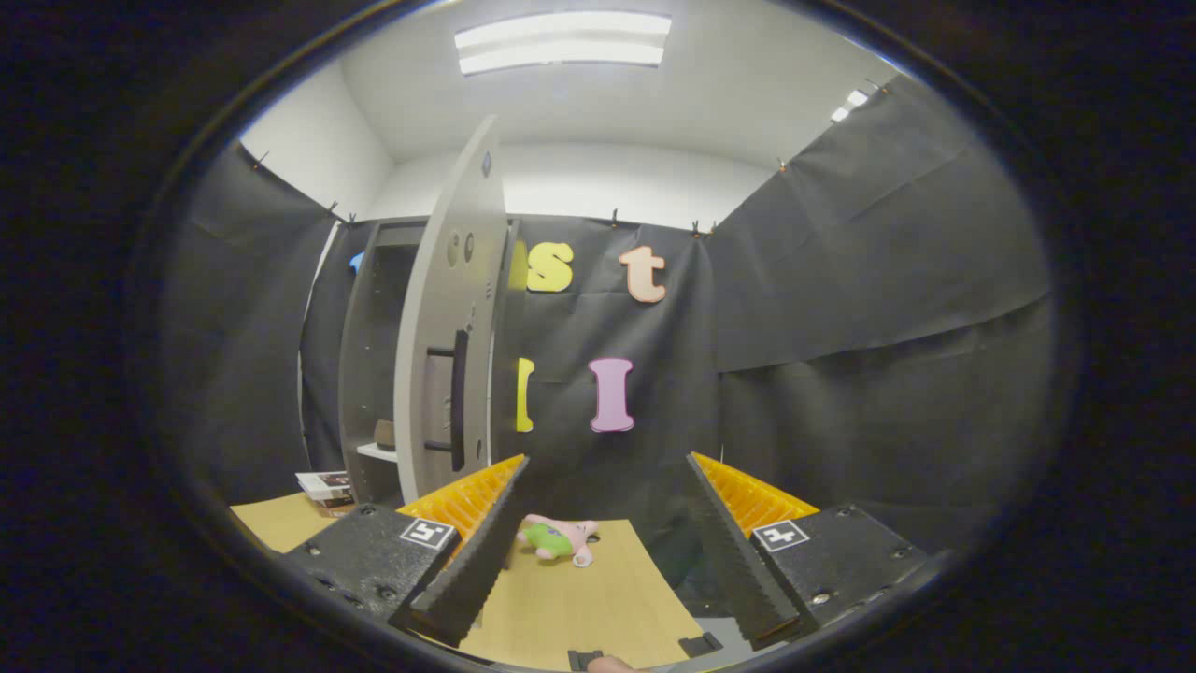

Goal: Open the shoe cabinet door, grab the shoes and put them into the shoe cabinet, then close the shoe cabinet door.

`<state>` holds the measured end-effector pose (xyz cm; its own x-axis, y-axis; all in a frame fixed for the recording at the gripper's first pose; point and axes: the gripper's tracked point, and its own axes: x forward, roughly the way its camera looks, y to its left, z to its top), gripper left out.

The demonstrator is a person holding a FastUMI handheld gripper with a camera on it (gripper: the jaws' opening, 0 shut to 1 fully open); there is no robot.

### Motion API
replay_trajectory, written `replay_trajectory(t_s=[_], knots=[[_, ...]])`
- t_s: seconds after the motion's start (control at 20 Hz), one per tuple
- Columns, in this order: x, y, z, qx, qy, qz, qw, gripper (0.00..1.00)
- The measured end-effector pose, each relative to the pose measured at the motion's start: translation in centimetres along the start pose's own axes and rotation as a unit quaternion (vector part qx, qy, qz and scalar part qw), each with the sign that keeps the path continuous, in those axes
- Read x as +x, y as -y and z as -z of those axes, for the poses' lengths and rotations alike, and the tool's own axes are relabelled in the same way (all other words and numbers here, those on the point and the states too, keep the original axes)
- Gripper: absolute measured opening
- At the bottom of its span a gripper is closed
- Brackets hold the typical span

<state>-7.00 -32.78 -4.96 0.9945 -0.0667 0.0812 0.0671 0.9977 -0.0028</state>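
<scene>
The grey shoe cabinet stands beyond the fingers to the left. Its door is swung open toward me, edge-on, with a dark bar handle on its face. Inside, on a white shelf, a small brownish object rests; I cannot tell whether it is a shoe. My gripper is open, fingers spread wide, with nothing between them. A pink and green shoe-like item lies on the wooden table, just ahead between the fingers near the left one.
A stack of books or magazines lies on the table at the cabinet's foot. Black cloth walls close the booth behind and to the right. The table's right edge drops off ahead of the right finger.
</scene>
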Motion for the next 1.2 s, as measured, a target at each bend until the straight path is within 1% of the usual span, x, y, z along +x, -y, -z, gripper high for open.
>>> replay_trajectory(t_s=[0.1,0.3,0.55,0.65,0.8,0.85,0.9,1.1,1.2], knots=[[1.0,0.0,0.9,-0.006,-0.013,-0.008,1.0,1.0],[5.5,-1.4,3.4,0.004,-0.051,-0.028,0.998,1.0],[8.2,-5.2,7.0,0.006,-0.094,-0.051,0.994,1.0],[8.5,-7.8,7.8,0.009,-0.102,-0.076,0.992,1.0],[7.9,-13.0,8.8,0.008,-0.113,-0.132,0.985,1.0],[7.7,-12.7,8.8,-0.003,-0.109,-0.118,0.987,0.97],[7.6,-12.6,8.3,-0.001,-0.102,-0.113,0.988,0.93],[7.2,-14.9,9.1,0.031,-0.108,-0.107,0.988,0.93],[7.2,-16.0,9.0,0.032,-0.106,-0.109,0.988,0.93]])
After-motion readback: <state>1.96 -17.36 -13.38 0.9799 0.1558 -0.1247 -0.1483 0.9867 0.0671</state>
